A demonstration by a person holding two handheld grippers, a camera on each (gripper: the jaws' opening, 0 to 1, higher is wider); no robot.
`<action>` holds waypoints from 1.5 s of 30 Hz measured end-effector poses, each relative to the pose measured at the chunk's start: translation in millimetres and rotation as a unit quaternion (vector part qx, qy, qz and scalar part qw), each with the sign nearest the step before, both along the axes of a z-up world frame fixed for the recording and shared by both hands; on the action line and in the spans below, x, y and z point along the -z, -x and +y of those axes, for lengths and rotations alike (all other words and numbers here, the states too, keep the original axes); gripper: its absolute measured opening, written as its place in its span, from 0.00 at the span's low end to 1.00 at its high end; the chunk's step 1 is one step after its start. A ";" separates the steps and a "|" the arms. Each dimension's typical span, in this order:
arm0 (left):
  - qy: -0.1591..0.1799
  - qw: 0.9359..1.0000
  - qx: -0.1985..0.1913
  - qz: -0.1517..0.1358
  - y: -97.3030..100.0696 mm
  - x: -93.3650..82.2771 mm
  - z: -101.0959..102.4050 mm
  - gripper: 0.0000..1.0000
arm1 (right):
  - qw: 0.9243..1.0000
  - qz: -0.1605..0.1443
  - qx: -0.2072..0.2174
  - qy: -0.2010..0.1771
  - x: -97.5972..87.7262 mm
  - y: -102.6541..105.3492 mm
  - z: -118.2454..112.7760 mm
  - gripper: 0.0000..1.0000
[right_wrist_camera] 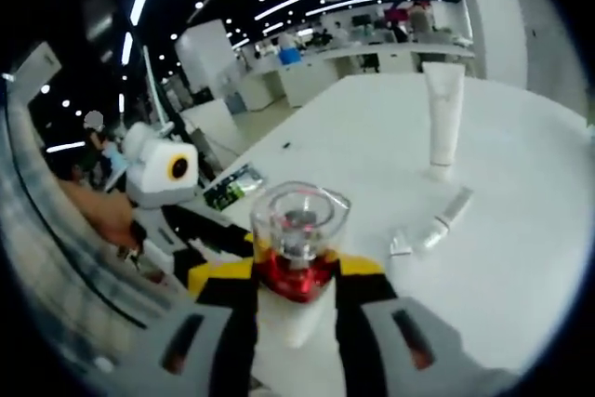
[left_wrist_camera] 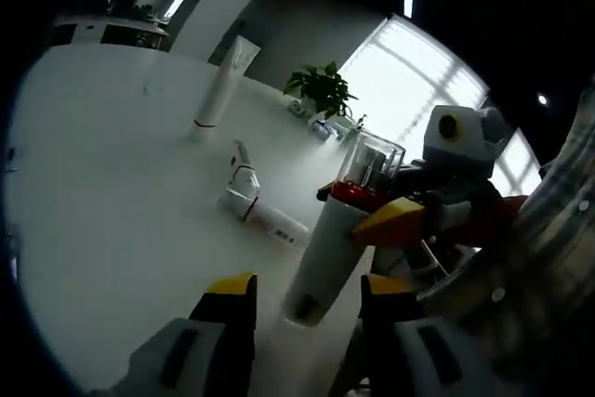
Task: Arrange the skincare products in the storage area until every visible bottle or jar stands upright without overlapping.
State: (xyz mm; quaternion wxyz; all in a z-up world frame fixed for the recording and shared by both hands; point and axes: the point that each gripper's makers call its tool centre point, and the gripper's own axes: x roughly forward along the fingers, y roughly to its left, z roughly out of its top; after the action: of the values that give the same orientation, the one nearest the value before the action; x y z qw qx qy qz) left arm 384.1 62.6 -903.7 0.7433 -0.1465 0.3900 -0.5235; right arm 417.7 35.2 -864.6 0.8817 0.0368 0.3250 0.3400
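A white bottle (left_wrist_camera: 325, 253) with a red collar and a clear cap hangs tilted above the white table (left_wrist_camera: 112, 183). My right gripper (left_wrist_camera: 372, 216) comes in from the right and is shut on its neck. In the right gripper view the clear cap (right_wrist_camera: 299, 216) and red collar sit between my right gripper's (right_wrist_camera: 293, 271) yellow-tipped jaws. My left gripper (left_wrist_camera: 309, 290) stands open, with the bottle's base just ahead of its gap. A tall white tube (left_wrist_camera: 221, 81) (right_wrist_camera: 444, 123) stands upright on its cap. A small white bottle (left_wrist_camera: 260, 206) (right_wrist_camera: 437, 225) lies on its side on the table.
A green potted plant (left_wrist_camera: 321, 90) stands at the table's far edge by a bright window. A dark flat packet (right_wrist_camera: 232, 188) lies near the table's edge. A person's hand (right_wrist_camera: 102, 211) shows at the left. Open table surrounds the tube and the lying bottle.
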 end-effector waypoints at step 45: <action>-0.027 0.999 -0.036 0.007 3.2 6.1 27.2 0.45 | 0.991 -0.101 -0.014 0.091 8.0 -33.5 -6.3 0.30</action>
State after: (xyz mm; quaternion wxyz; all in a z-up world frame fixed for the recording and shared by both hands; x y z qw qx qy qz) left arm 381.0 89.8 -909.8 0.7626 -0.1438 0.4037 -0.4845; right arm 451.2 28.9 -872.6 0.9048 -0.0824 0.2647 0.3233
